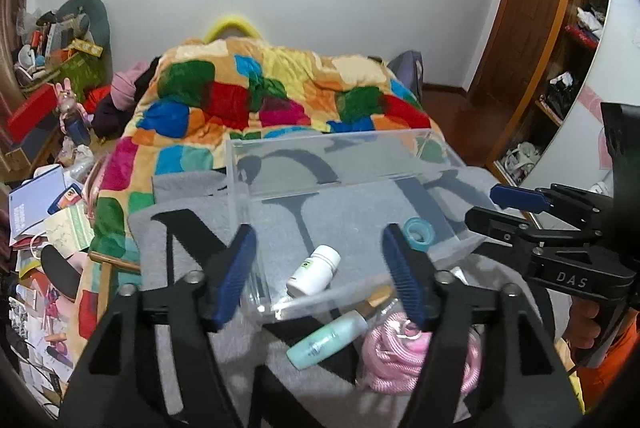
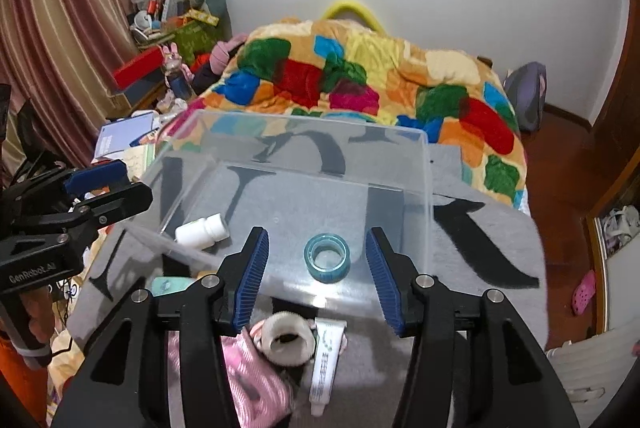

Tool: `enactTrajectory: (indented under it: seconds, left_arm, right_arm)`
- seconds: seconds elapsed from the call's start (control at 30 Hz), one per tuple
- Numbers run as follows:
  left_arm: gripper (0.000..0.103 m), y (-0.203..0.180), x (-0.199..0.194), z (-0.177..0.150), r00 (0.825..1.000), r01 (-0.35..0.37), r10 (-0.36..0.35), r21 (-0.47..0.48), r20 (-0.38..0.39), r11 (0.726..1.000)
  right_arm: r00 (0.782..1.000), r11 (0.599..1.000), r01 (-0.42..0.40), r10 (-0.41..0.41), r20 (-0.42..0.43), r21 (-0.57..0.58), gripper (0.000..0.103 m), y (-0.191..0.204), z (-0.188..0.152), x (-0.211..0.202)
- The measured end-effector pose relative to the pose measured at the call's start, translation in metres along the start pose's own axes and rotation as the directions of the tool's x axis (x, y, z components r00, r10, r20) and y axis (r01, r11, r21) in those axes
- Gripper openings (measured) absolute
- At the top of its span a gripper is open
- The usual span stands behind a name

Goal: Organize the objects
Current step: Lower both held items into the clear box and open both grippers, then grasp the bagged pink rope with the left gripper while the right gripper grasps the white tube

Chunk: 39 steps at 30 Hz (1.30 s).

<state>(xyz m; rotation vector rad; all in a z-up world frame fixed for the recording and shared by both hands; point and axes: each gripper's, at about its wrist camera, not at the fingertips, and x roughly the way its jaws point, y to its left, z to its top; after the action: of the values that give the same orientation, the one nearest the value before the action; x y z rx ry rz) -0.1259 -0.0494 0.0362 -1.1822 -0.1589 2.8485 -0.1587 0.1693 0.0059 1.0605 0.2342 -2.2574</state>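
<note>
- Left wrist view: the left claw stands wide open and holds nothing. The white plastic pill bottle lies on its side between the fingers, inside the clear plastic storage box. The mint-green cosmetic tube and pink knitted cloth lie nearer the camera, outside the box wall, on the grey mat with black lettering.
- Right wrist view: the right claw is spread wide and empty. The teal roll of tape lies flat on the box floor between the fingertips, touching neither. The white squeeze tube and fluffy white hair ring lie outside the box, below the claw.
</note>
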Motion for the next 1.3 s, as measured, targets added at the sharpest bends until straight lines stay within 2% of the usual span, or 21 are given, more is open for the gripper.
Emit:
enactTrajectory:
  seconds: [0.17, 0.33, 0.5, 0.57, 0.67, 0.8, 0.9, 0.97, 1.13, 1.3]
  left_arm:
    - [0.084, -0.006, -0.015, -0.025, 1.0, -0.015, 0.015, 0.026, 0.009, 1.0]
    - [0.085, -0.009, -0.014, -0.054, 0.999, -0.009, 0.011, 0.04, -0.044, 0.999]
    - [0.089, -0.011, -0.009, -0.083, 0.995, -0.008, 0.012, 0.04, -0.102, 0.999]
    - [0.094, -0.01, -0.007, -0.093, 0.992, -0.004, 0.007, 0.022, -0.127, 1.0]
    - [0.095, -0.01, -0.005, -0.102, 0.988, 0.002, -0.002, -0.002, -0.152, 1.0]
    - [0.098, -0.014, -0.005, -0.104, 0.988, 0.003, -0.006, -0.019, -0.157, 1.0]
    - [0.098, -0.021, 0.0, -0.1, 0.985, 0.021, -0.029, -0.045, -0.169, 0.999]
    - [0.099, -0.028, 0.004, -0.098, 0.984, 0.033, -0.041, -0.045, -0.175, 0.998]
    - [0.1, -0.046, 0.023, -0.103, 0.98, 0.012, -0.014, -0.008, -0.198, 1.0]
    - [0.1, -0.056, 0.052, -0.114, 0.967, -0.016, 0.02, 0.018, -0.254, 1.0]
  right_arm:
    - [1.0, 0.999, 0.021, -0.021, 0.013, -0.032, 0.053, 0.002, -0.029, -0.015]
    - [0.995, 0.99, 0.086, -0.091, -0.041, -0.111, 0.056, 0.009, -0.07, -0.001]
    - [0.987, 0.977, 0.123, -0.14, -0.085, -0.174, 0.056, 0.02, -0.092, 0.017]
    - [0.989, 0.98, 0.096, -0.113, -0.091, -0.171, 0.056, 0.023, -0.097, 0.016]
    - [0.995, 0.987, 0.012, -0.028, -0.094, -0.162, 0.056, 0.035, -0.105, 0.012]
    - [0.996, 0.983, -0.03, 0.015, -0.089, -0.181, 0.058, 0.05, -0.115, 0.01]
    - [0.996, 0.987, -0.047, 0.035, -0.077, -0.155, 0.058, 0.046, -0.119, 0.004]
    - [0.998, 0.993, -0.03, 0.022, -0.067, -0.118, 0.058, 0.033, -0.121, -0.002]
    - [0.995, 0.998, 0.047, -0.049, -0.081, -0.032, 0.058, -0.001, -0.117, 0.0]
    - [0.993, 0.999, 0.037, -0.035, -0.113, 0.016, 0.058, -0.011, -0.105, 0.019]
